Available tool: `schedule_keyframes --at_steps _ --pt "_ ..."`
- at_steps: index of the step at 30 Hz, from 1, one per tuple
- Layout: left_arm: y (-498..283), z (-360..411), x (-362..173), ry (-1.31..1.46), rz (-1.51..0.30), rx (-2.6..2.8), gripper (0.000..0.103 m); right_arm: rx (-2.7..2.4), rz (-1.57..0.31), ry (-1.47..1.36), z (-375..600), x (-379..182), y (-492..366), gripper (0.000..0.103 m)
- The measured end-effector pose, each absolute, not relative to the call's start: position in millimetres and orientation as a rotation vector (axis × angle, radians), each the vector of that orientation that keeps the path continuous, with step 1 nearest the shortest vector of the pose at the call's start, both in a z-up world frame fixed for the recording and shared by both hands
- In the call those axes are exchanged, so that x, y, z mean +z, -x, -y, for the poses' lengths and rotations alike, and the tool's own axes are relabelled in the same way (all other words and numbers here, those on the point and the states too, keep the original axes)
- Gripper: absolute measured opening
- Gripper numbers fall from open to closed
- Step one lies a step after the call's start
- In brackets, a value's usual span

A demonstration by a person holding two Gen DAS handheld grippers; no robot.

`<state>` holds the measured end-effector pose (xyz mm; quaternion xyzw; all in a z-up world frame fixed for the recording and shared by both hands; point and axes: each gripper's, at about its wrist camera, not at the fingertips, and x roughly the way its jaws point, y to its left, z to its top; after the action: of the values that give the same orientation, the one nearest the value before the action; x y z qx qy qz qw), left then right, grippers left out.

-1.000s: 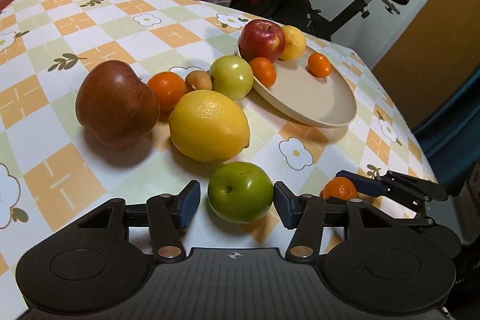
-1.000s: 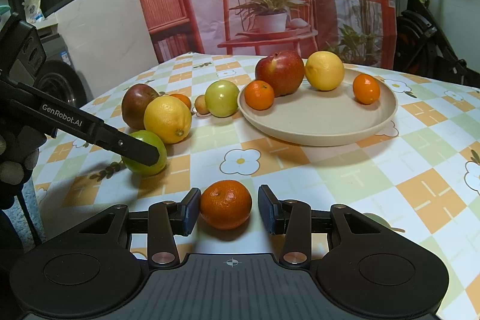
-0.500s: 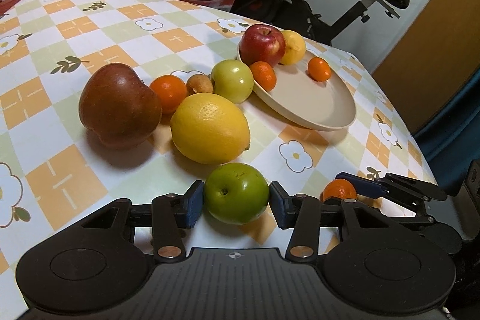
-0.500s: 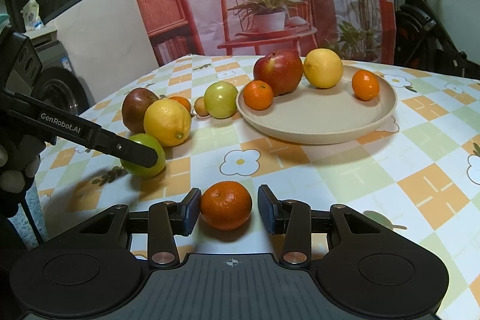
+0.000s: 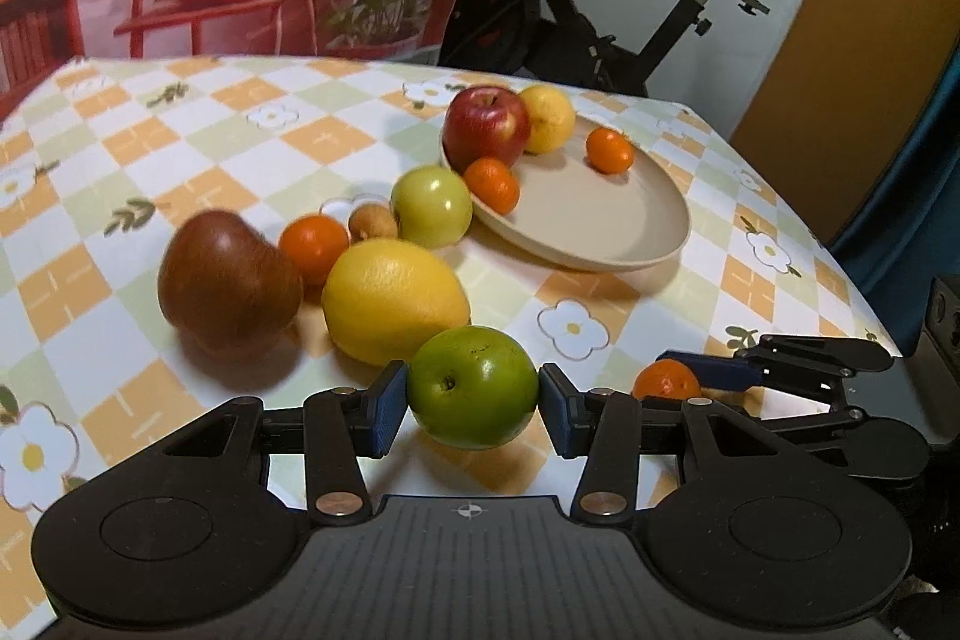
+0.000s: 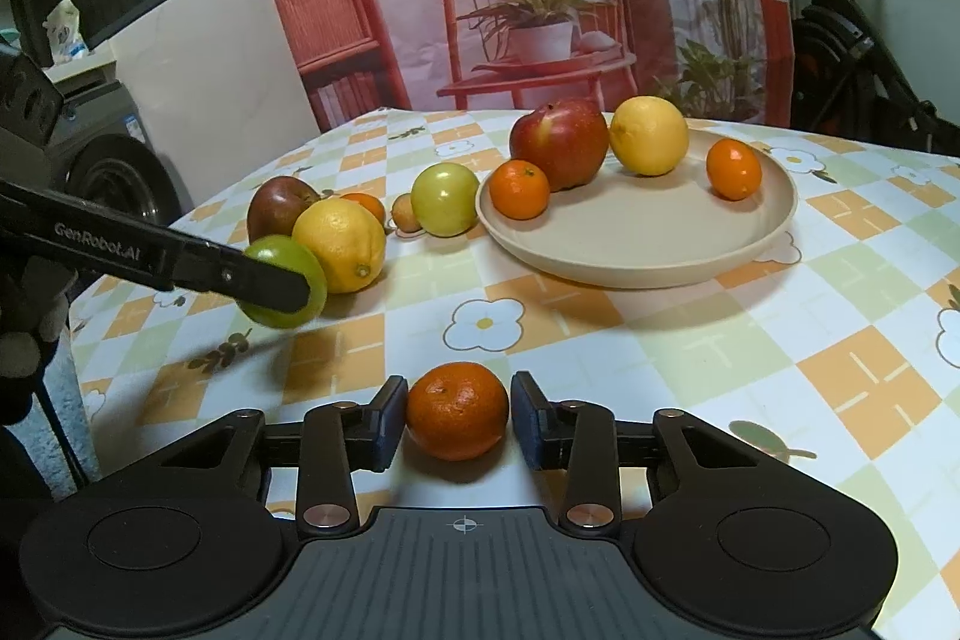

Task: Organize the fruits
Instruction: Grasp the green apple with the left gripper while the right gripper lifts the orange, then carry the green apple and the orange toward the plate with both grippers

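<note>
Left gripper (image 5: 473, 403) clamps the round green apple (image 5: 473, 387), right gripper (image 6: 459, 415) pinches the small orange mandarin (image 6: 457, 410), both likely bound for the beige plate (image 6: 648, 256) at twelve o'clock.

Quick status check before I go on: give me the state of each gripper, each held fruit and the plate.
left gripper: shut on the green apple
green apple: clamped, lifted off the cloth
right gripper: pads beside the mandarin, contact unclear
mandarin: between the pads, apparently resting on the table
plate: upright, holding four fruits, partly bare
</note>
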<state>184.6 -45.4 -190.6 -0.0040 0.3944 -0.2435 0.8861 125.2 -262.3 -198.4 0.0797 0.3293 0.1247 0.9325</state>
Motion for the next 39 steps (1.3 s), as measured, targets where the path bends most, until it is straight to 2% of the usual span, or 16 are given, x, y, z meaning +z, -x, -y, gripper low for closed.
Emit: schedule_keyframes --at_steps 11,27,31,39 --pt "-190 43 -156 0.001 -0.726 -0.513 0.049 0.227 -0.631 -0.157 270 -178 -131 0.033" --pt "-230 74 -78 -0.018 -0.511 -0.567 0.050 0.128 -0.419 -0.129 322 -89 -168 0.033" --pt "-242 89 -86 -0.018 -0.555 -0.588 0.050 0.091 -0.436 -0.058 327 -93 -180 0.033" --pt "-276 133 -126 -0.128 -0.663 -0.631 0.050 0.075 -0.507 -0.206 361 -126 -200 0.033"
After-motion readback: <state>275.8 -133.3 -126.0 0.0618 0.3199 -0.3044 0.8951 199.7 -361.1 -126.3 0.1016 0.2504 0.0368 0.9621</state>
